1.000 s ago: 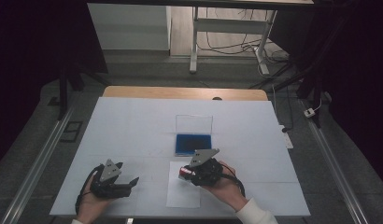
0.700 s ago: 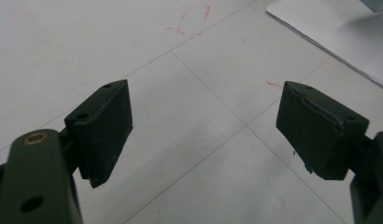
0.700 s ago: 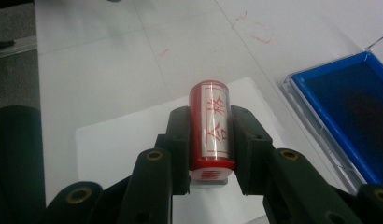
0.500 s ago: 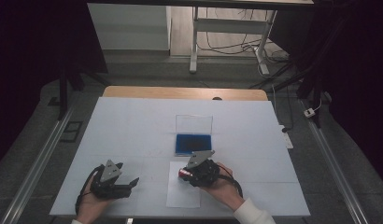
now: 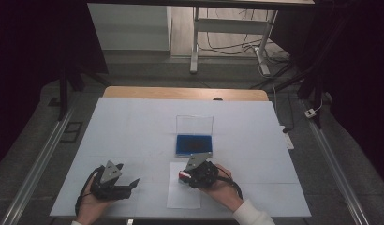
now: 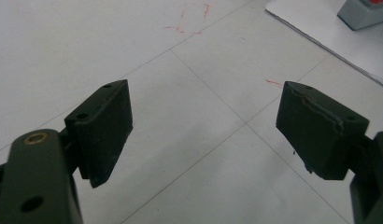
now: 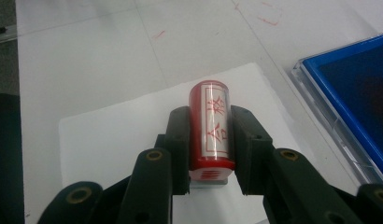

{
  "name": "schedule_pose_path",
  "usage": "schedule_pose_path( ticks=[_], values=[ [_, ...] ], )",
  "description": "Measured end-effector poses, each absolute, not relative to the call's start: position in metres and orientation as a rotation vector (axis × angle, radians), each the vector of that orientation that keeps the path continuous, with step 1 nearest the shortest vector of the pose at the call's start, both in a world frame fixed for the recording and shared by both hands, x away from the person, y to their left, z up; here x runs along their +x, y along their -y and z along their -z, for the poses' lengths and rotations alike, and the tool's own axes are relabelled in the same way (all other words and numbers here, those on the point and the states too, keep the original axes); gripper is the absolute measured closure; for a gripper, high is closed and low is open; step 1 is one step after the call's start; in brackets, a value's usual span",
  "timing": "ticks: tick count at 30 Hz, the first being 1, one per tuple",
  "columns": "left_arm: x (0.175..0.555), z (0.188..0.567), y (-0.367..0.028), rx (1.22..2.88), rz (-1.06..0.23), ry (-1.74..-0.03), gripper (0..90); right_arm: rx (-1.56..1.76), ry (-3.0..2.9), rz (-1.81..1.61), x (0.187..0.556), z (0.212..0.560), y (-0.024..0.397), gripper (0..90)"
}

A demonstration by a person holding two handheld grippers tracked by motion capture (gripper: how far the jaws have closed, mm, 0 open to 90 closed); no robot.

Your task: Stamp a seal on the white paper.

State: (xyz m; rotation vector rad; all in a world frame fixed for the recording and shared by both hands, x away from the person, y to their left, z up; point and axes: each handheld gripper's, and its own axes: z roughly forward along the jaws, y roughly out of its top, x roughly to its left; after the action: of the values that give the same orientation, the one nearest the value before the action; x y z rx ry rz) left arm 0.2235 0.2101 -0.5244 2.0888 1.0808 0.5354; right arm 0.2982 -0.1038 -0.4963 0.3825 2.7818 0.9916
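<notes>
A red cylindrical stamp (image 7: pixel 210 126) with red characters on a white label is held between the jaws of my right gripper (image 7: pixel 209 119), which is shut on it. Its lower end sits over a white sheet of paper (image 7: pixel 110 135). In the high view the right gripper (image 5: pixel 184 177) hovers at the paper's (image 5: pixel 183 197) upper edge, just in front of the blue ink pad (image 5: pixel 194 144). My left gripper (image 5: pixel 132 185) rests at the table's front left, open with nothing between its jaws (image 6: pixel 203 116). The stamp's grey base (image 6: pixel 362 11) peeks in at the top right of the left gripper view.
The ink pad's clear lid (image 5: pixel 195 125) stands upright behind the pad. The white table top (image 5: pixel 134 126) carries faint red stamp marks (image 6: pixel 192 21). A wooden edge (image 5: pixel 180 93) lies at the far side, with metal rails on both flanks.
My right gripper with the stamp has shifted slightly toward the person and down onto the paper's top edge. The left gripper has stayed put.
</notes>
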Motion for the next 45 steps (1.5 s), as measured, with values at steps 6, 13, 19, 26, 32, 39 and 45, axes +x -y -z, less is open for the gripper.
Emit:
schedule_pose_path(
  ticks=[6, 13, 19, 26, 32, 39, 45],
  values=[
    [0.2239, 0.5247, -0.2095, 2.096, -0.531, -1.078, 19.0, 0.385, -2.784, -0.993, 0.2980, 0.4987, 0.1034, 70.0],
    [0.2237, 0.5251, -0.2094, 2.096, -0.530, -1.078, 19.0, 0.390, -2.789, -0.997, 0.2993, 0.4991, 0.1038, 70.0],
    [0.2242, 0.5259, -0.2095, 2.099, -0.528, -1.078, 19.0, 0.388, -2.794, -0.979, 0.2995, 0.4984, 0.1030, 70.1],
    [0.2240, 0.5260, -0.2095, 2.099, -0.528, -1.078, 19.0, 0.397, -2.811, -0.968, 0.3010, 0.4975, 0.1020, 70.2],
    [0.2239, 0.5263, -0.2089, 2.100, -0.526, -1.080, 19.0, 0.410, -2.834, -0.934, 0.3030, 0.4959, 0.1000, 70.5],
    [0.2231, 0.5263, -0.2095, 2.099, -0.527, -1.083, 19.0, 0.415, -2.847, -0.903, 0.3030, 0.4981, 0.0978, 70.8],
    [0.2227, 0.5265, -0.2097, 2.102, -0.534, -1.085, 19.0, 0.401, -2.840, -0.905, 0.3027, 0.4991, 0.0983, 70.9]
  ],
)
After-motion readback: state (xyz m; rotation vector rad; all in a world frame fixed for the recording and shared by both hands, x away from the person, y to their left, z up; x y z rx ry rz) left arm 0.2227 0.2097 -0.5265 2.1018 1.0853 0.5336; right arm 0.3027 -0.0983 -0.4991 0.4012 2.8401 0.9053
